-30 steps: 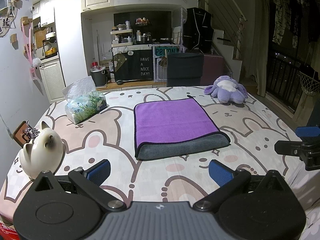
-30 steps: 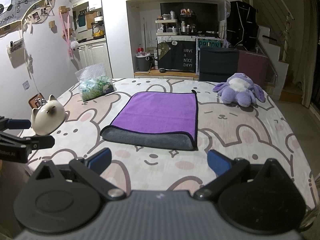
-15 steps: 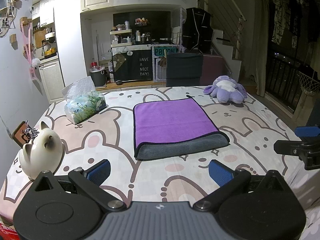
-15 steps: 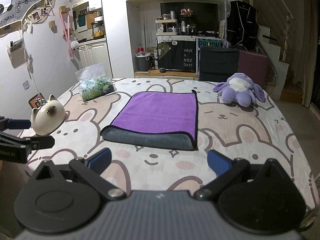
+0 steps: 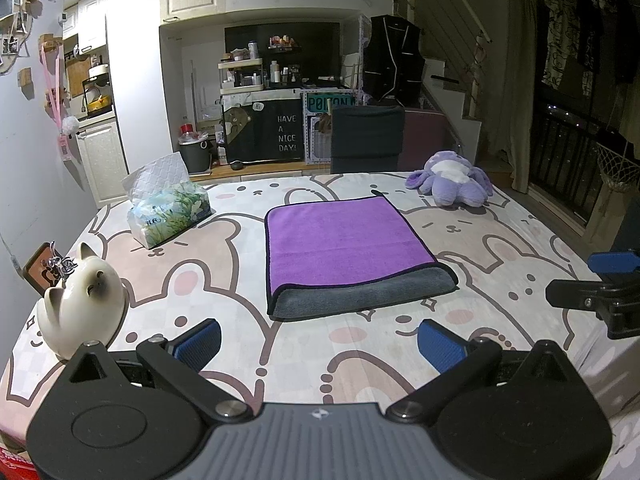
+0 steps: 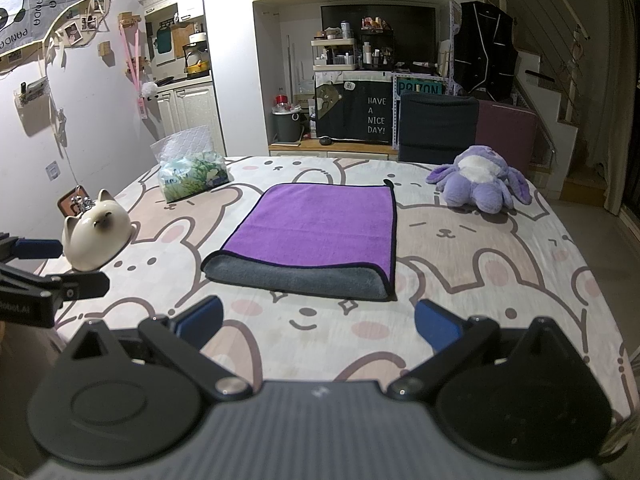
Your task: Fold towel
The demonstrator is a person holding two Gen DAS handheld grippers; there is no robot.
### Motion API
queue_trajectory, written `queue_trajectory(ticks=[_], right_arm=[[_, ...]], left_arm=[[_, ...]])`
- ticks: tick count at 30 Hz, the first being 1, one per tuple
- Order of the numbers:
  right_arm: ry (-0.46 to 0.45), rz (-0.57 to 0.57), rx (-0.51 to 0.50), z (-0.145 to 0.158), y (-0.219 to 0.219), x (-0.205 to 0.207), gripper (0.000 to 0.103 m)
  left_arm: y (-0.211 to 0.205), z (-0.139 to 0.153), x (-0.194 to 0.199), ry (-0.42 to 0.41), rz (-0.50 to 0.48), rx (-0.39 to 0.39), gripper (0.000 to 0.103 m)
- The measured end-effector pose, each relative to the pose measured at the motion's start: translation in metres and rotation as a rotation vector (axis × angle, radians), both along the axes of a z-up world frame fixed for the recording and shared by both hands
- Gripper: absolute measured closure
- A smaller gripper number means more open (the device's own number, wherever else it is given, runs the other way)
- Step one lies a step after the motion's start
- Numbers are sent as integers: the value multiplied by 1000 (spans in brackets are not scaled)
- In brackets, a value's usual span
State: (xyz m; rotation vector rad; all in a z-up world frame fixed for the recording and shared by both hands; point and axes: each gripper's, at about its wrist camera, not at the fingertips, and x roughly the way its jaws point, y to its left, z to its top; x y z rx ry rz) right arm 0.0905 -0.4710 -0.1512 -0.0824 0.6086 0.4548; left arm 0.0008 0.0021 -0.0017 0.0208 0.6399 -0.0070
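- Through my left wrist camera, my left gripper (image 5: 318, 344) was spread wide with nothing between its blue-padded fingers (image 5: 199, 343), hovering over the near edge of the table covered in a cream and pink cartoon-rabbit cloth (image 5: 500, 248).
- The purple microfibre towel with a grey underside and black trim (image 5: 344, 246) lay folded flat in the middle of that table, ahead of my fingers and apart from them; its grey fold ran along the side nearest me.
- A white ceramic cat figurine (image 5: 82, 300) sat near my left finger, a soft pack of tissues with a green leaf print (image 5: 170, 214) stood further back on the left, and a lilac plush toy (image 5: 450, 182) lay at the far right.
- My right gripper (image 5: 600, 286) showed at the right edge of this view; I could not tell its opening from here.
- Through my right wrist camera, my right gripper (image 6: 318, 328) was also spread wide and empty, over the table's near edge.
- The towel (image 6: 320, 224) lay just ahead, its grey fold toward me, clear of both pads.
- The cat figurine (image 6: 96, 236) sat at the left, close to my left gripper (image 6: 44, 276), which reached in from that side.
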Motion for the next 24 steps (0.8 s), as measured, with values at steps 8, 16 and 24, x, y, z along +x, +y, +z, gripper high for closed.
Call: queue_trajectory(ticks=[8, 16, 24], right_arm=[[0, 1, 0, 0, 0, 0, 0], [1, 1, 0, 0, 0, 0, 0], [9, 8, 9, -1, -1, 3, 0]], left_arm=[[0, 0, 0, 0, 0, 0, 0], [0, 0, 0, 0, 0, 0, 0], [-1, -1, 1, 0, -2, -3, 0]])
